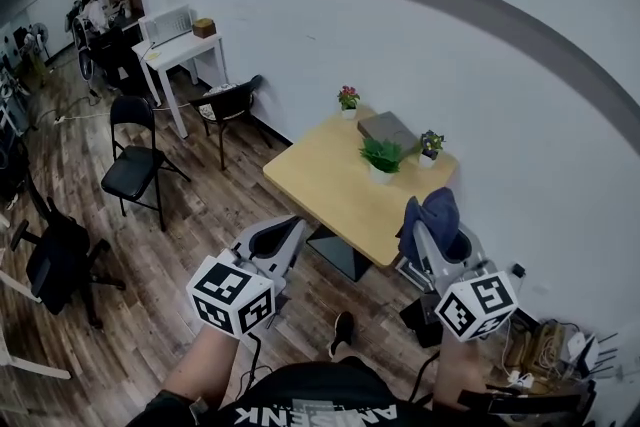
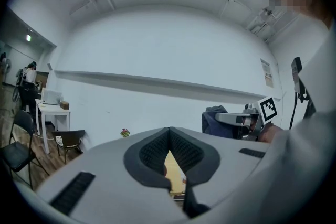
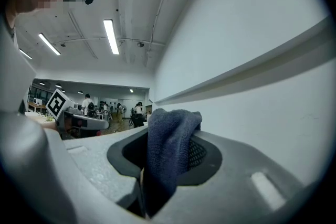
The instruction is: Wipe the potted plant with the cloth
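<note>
A green leafy potted plant (image 1: 381,158) in a white pot stands on the wooden table (image 1: 330,185) by the wall. Two small flowering pots stand there too, one pink (image 1: 348,100) and one purple (image 1: 431,146). My right gripper (image 1: 428,227) is short of the table's near right corner, shut on a dark blue cloth (image 1: 437,211). In the right gripper view the cloth (image 3: 169,141) bunches up out of the jaws. My left gripper (image 1: 288,231) is level with it to the left, before the table's near edge, shut with nothing in it (image 2: 169,161).
A grey flat box (image 1: 388,128) lies on the table behind the green plant. Black chairs (image 1: 135,165) (image 1: 232,103) stand on the wood floor at left, and a white desk (image 1: 180,50) beyond them. Cables and a power strip (image 1: 550,350) lie at the lower right by the wall.
</note>
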The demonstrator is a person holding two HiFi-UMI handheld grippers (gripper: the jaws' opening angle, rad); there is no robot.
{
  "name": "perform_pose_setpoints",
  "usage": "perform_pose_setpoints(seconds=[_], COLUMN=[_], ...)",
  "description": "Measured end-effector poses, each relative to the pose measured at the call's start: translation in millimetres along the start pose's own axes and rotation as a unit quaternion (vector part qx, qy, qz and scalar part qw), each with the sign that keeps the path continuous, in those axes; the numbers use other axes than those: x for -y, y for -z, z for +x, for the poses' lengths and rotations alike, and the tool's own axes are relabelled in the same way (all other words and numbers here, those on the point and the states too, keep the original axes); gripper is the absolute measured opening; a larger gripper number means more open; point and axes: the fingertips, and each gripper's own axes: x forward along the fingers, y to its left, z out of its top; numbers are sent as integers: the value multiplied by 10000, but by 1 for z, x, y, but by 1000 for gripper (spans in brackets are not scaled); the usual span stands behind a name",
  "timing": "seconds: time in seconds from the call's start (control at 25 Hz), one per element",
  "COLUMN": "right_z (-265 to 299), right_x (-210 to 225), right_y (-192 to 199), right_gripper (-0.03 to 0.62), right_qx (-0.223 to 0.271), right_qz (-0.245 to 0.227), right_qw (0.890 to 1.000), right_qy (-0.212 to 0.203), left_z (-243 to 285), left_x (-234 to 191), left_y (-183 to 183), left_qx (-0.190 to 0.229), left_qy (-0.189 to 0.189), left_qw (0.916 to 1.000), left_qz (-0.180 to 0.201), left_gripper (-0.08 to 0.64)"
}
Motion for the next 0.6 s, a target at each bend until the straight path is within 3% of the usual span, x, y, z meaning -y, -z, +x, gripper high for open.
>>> perform_pose_setpoints(seconds=[0.16, 0.6], right_z=[32, 89], right_x=[29, 120], right_y=[-3, 0], right_gripper=[124, 124], right_qx=[6, -81], right_qz=[54, 150], right_qw=[10000, 9998], right_qy=[-68, -53], left_z=[39, 150], left_x=[-27, -61], left_y=[-4, -9], left_qx=[-100, -385], left_qy=[-228, -237], left_qw=[9997, 9989], left_qz=[-32, 95], left_gripper=[2, 2])
